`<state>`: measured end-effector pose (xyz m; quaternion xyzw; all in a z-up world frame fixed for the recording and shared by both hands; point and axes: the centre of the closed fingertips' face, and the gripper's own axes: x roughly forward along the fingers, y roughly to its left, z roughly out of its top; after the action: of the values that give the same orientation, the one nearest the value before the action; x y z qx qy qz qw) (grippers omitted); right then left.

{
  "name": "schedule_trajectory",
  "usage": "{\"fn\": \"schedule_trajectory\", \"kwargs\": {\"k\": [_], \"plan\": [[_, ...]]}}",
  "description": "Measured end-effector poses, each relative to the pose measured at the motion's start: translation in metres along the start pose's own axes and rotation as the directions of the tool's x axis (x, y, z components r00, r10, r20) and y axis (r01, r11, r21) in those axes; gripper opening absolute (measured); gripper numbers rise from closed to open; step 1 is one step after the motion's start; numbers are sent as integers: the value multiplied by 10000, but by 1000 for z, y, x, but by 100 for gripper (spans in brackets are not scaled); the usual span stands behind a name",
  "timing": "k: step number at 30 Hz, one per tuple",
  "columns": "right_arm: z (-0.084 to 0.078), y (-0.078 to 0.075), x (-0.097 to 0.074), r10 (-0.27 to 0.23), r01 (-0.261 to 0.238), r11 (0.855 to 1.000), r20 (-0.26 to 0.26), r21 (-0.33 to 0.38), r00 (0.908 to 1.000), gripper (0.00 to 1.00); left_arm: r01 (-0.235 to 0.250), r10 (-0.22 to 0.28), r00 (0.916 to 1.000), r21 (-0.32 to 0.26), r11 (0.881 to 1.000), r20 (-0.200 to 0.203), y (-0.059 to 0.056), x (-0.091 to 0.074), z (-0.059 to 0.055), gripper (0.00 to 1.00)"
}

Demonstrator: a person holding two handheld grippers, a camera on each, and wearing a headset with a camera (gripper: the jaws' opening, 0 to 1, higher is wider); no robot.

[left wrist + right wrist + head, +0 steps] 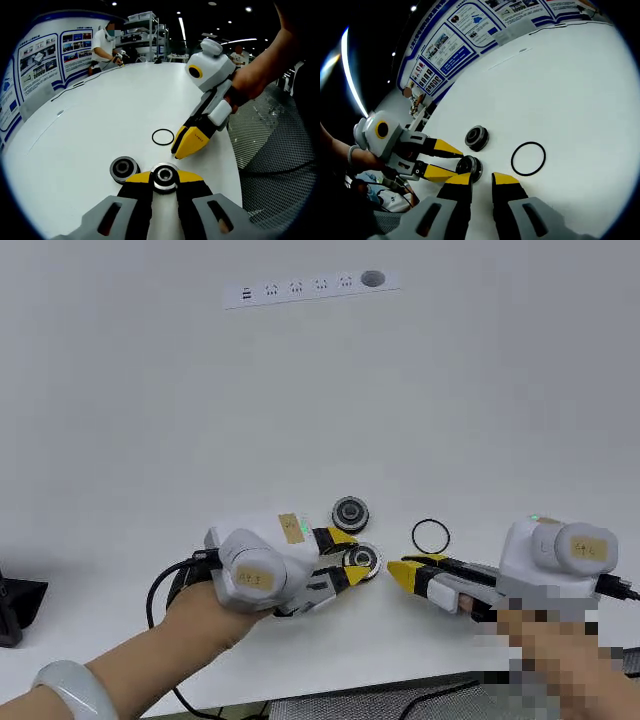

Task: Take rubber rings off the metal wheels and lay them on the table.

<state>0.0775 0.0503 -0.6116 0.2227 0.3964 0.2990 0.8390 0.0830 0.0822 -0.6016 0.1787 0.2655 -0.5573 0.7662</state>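
A metal wheel [363, 559] rests on the white table [300, 420], and my left gripper [350, 557] is shut on it, one yellow jaw tip on each side. In the left gripper view the wheel [165, 176] sits between the tips of my left gripper [165, 178]. A second wheel [350, 512] with its dark rubber ring lies just behind it. One loose black rubber ring [430, 536] lies flat on the table to the right. My right gripper [400, 568] points at the held wheel from the right, a short way off, narrowly open and holding nothing.
A white power strip [310, 286] lies at the far side of the table. A black object [15, 607] sits at the left edge. The table's front edge runs just below both hands. A black cable [158, 592] trails from the left gripper.
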Motion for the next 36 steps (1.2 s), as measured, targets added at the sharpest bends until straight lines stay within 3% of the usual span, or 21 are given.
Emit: {"fn": "schedule_trajectory", "kwargs": {"k": [12,13,14,17,30,36], "plan": [[-1,4,2,204,-206,9991,68,380,9998,17,167,-162,9997,279,9995,-169,-3,1,1,15],[-1,5,3,250,-255,9985,92,475,9996,17,193,-186,9992,215,9996,-343,-4,0,-3,14],[-1,5,3,296,-301,9979,100,568,9995,17,162,-156,9997,330,9993,-170,-3,1,1,14],[-1,7,3,400,-416,9953,203,878,9990,17,168,-163,9997,244,9996,-193,-3,0,0,14],[-5,9,9,798,-838,9739,275,2108,9964,17,124,-120,9998,206,9997,-169,-2,0,0,13],[-7,13,12,1062,-1074,9572,194,2686,9942,16,95,-92,9998,194,9998,-175,-2,1,0,13]]}}
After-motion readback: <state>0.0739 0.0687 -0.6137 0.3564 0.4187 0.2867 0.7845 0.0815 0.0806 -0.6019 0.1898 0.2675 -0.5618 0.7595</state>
